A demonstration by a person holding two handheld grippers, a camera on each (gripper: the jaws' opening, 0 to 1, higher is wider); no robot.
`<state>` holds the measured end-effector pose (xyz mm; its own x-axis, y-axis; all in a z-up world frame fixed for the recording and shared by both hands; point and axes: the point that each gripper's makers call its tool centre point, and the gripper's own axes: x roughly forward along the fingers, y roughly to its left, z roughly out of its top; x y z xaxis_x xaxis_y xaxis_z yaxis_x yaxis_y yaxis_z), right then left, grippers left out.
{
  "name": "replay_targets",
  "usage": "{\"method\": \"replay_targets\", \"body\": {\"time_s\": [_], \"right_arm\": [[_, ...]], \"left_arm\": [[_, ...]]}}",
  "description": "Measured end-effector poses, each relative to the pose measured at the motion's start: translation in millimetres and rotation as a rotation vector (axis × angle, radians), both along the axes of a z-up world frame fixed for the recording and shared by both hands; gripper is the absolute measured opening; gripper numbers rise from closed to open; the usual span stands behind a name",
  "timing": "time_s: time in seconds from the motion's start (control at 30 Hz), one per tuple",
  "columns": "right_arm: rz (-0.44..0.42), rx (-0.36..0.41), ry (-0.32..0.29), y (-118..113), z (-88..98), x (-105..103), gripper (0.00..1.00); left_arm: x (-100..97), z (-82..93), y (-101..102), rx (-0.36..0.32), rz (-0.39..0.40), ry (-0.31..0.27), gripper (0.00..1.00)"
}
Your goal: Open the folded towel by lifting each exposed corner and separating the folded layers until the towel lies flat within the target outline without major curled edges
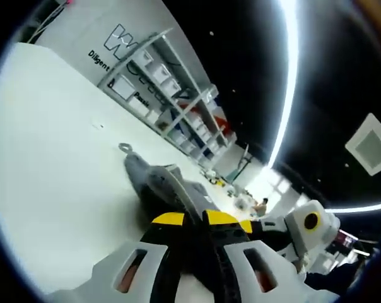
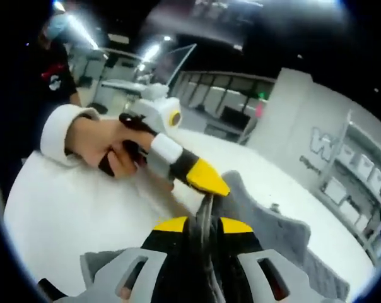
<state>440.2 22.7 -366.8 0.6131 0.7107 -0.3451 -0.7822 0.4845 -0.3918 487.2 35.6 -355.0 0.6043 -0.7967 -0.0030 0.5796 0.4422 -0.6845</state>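
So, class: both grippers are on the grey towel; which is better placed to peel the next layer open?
Probably the right gripper: it pinches a grey towel edge, with the layer spreading ahead over the white table. The left gripper also clamps cloth, but with bunched folds ahead.

My towel (image 2: 275, 230) looks like soft, napped grey cloth, matt and slightly fuzzy, draped over the smooth, matt white table (image 1: 52, 164), while my left gripper (image 2: 206, 183) and right gripper (image 2: 203, 230) look like hard moulded plastic, white and black with faintly glossy yellow tips.
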Motion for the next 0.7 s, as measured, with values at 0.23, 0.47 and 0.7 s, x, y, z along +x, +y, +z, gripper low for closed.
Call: {"method": "replay_targets", "body": {"time_s": [0.23, 0.47, 0.7], "right_arm": [[0.015, -0.007, 0.019, 4, -4.5, -7, 0.09], [0.046, 0.013, 0.037, 11, -3.3, -17, 0.01], [0.056, -0.002, 0.04, 15, -8.0, -22, 0.0]], "left_arm": [[8.5, 1.9, 7, 0.0, 0.003, 0.001, 0.08], [4.5, 1.9, 5, 0.001, 0.0, 0.001, 0.07], [8.4, 1.9, 8, 0.005, -0.001, 0.003, 0.07]]}}
